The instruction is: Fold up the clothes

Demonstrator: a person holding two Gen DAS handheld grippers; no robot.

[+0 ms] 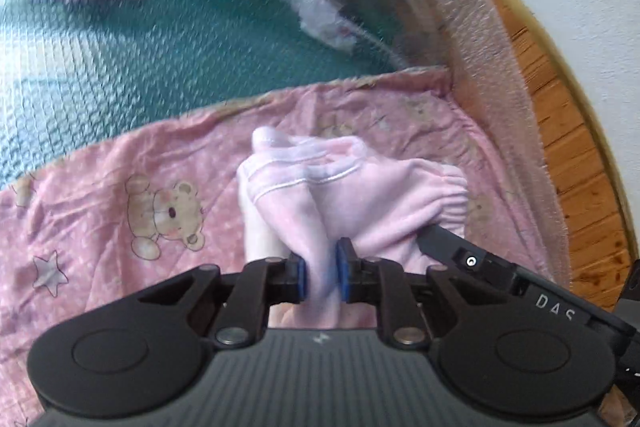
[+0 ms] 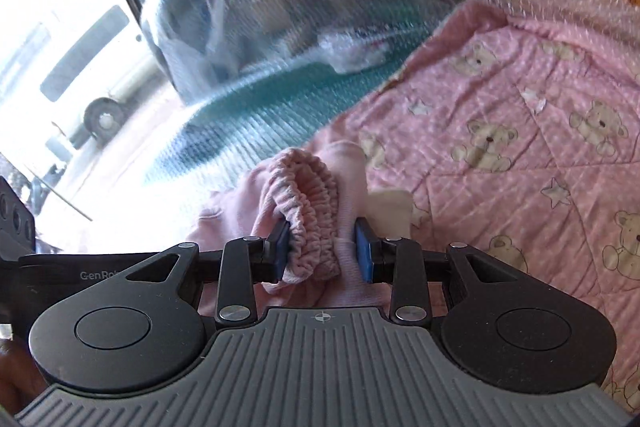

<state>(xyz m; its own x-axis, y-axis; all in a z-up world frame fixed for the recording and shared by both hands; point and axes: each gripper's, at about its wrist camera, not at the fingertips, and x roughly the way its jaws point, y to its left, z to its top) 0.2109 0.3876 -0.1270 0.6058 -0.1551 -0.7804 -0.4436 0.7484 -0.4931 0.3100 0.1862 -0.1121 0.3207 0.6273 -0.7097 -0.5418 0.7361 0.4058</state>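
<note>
Pink fleece garment (image 1: 352, 195) hangs bunched between both tools above the teddy-bear blanket (image 1: 120, 187), near its far edge. Left gripper (image 1: 322, 273) pinches plain fabric; right gripper (image 2: 322, 251) clamps the elastic waistband (image 2: 312, 195). Folding seems barely begun, though blur hides any creases.

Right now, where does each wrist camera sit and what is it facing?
Left wrist: sits on the left hand-held gripper, looking down its fingers at the pink garment pinched between the blue pads, over the teddy-bear blanket; the right hand-held gripper's finger shows at right.
Right wrist: sits on the right hand-held gripper, facing the garment's elastic waistband between its pads; a bright window lies left.
Shared: garment, blanket, green mat.
</note>
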